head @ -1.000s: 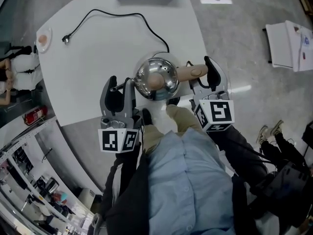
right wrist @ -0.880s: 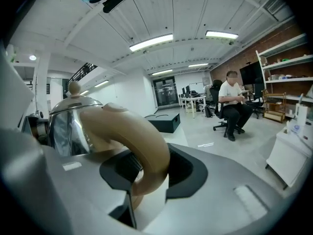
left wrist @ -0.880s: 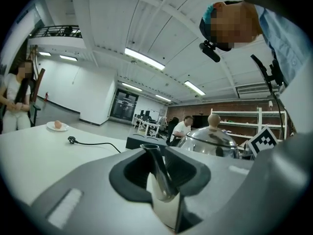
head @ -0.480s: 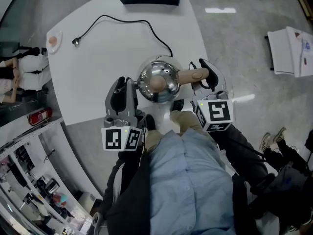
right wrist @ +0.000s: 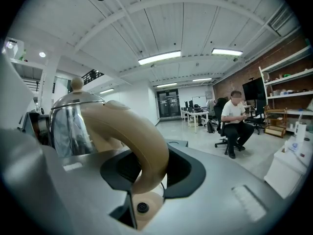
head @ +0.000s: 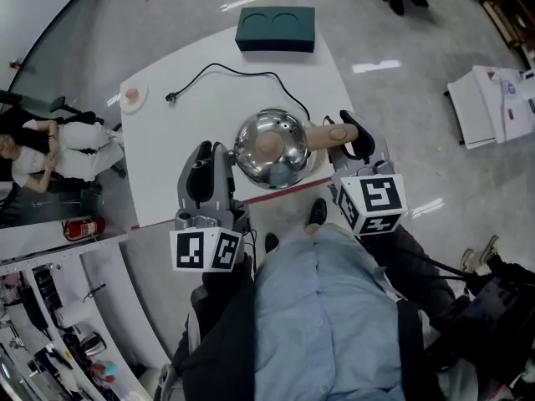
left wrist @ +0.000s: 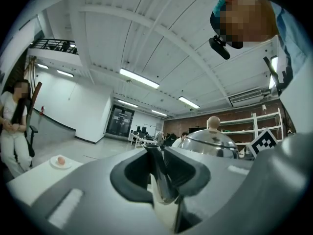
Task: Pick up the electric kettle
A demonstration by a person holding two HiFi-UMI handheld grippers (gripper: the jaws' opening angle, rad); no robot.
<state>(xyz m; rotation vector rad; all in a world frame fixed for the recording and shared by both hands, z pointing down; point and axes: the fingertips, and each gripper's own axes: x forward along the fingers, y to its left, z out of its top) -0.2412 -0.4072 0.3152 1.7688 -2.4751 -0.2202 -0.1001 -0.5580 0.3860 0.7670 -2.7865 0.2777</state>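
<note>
The electric kettle [head: 269, 147], a shiny steel dome with a tan knob and a tan handle [head: 328, 131], hangs above the near edge of the white table [head: 180, 132]. My left gripper [head: 212, 159] is shut on the kettle's thin steel spout [left wrist: 160, 176], which stands upright between the pads. The kettle's lid [left wrist: 211, 142] shows just to the right of it. My right gripper [head: 354, 137] is shut on the curved tan handle [right wrist: 134, 133]; its jaws have just been closing onto it. The steel body [right wrist: 71, 124] fills the left of the right gripper view.
A black power cord [head: 242, 73] with its plug runs across the table toward the kettle. A dark green box [head: 276, 27] sits at the far edge and a small plate [head: 132, 97] at the left corner. White boxes [head: 493, 90] lie on the floor. A seated person [right wrist: 234, 121] is beyond.
The right jaws closed on the handle. Both grippers then rose together, and the kettle came up off the table with them.
</note>
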